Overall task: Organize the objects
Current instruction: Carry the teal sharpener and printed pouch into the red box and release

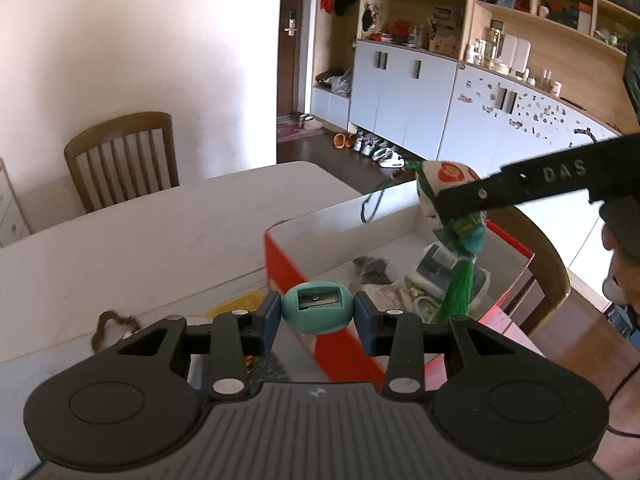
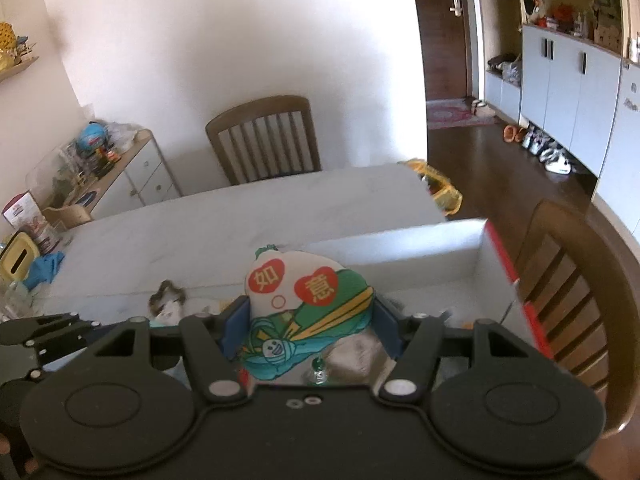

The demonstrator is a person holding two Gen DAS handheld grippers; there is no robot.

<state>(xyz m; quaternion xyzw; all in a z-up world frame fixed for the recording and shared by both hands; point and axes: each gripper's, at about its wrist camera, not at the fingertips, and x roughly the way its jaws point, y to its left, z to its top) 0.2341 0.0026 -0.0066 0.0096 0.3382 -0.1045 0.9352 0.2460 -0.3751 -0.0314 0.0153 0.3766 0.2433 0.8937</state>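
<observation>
White wall and a long run of pale cupboards [image 1: 404, 92] back the room, with a wooden chair [image 1: 120, 160] pushed up to the far side of the white bench [image 1: 140, 240]. On the bench's near end stands an open box [image 1: 280, 264] with red outer walls and a white inside, some small clutter lying on its floor. Above the box hangs a padded fabric charm [image 2: 304, 312] – cream, green and teal, with two red hearts and a green tassel – pinched across its width by the right claw [image 2: 310, 330]. The left claw [image 1: 317, 314], jaws partly closed, grips a small teal egg-shaped pencil sharpener [image 1: 318, 312] over the box's near red wall.
</observation>
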